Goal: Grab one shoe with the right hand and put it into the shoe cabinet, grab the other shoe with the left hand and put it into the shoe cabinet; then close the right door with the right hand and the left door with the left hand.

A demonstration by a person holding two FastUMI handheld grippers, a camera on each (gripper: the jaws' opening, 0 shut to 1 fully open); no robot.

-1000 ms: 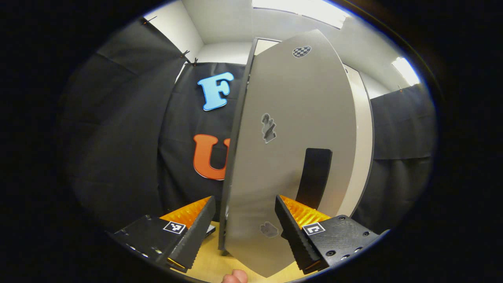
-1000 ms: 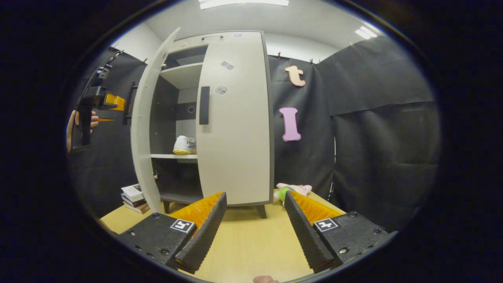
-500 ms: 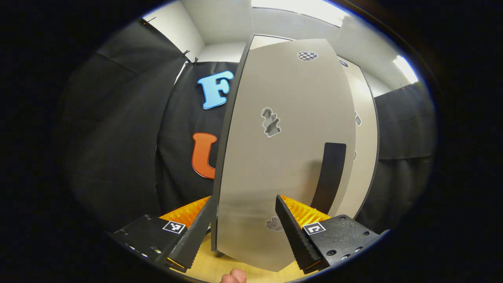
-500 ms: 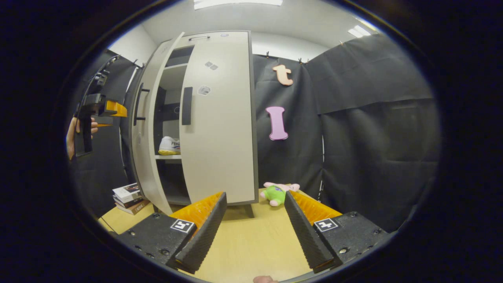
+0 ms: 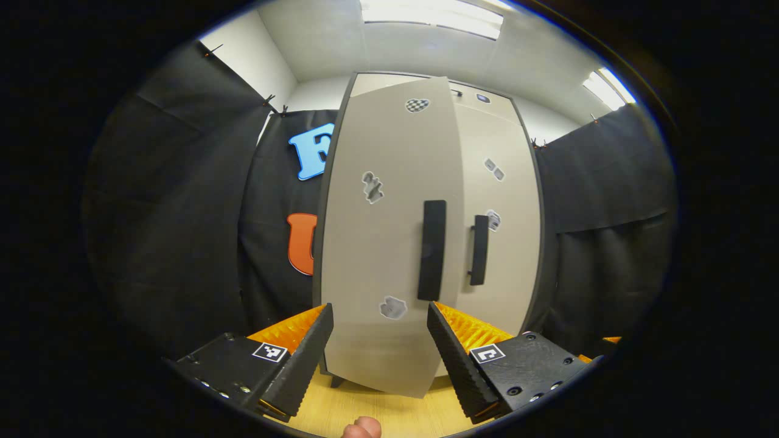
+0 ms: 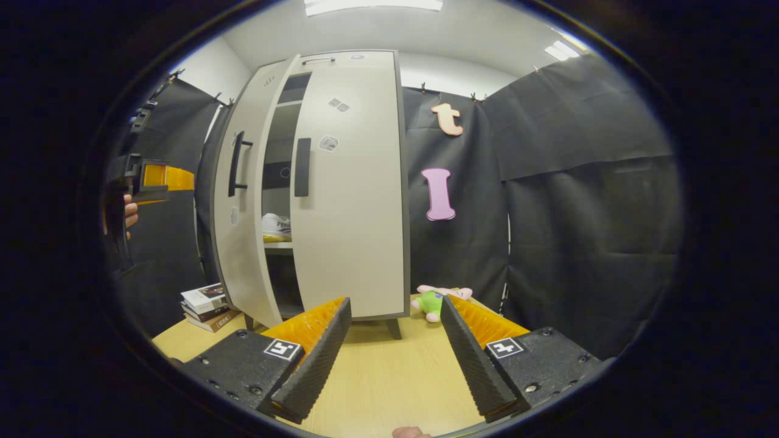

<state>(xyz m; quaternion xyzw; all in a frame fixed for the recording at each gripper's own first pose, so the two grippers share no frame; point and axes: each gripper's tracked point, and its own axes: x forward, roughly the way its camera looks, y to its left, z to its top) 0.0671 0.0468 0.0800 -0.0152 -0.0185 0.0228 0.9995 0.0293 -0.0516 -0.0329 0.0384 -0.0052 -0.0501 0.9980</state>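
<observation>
Cabinet [image 6: 341,201] straight ahead of right hand-held gripper [image 6: 394,359], fingers spread wide, nothing between. Right door [image 6: 359,194] flush; left door [image 5: 383,243] ajar, close before left hand-held gripper [image 5: 380,353], also wide, empty. Shoe [image 6: 277,225] on shelf in gap. Plush toy [image 6: 435,299], books [image 6: 207,299] on tabletop [image 6: 389,383].

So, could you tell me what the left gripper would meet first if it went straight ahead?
Most likely the cabinet's left door, which stands ajar between the open left gripper fingers' line; depth is unclear.
</observation>
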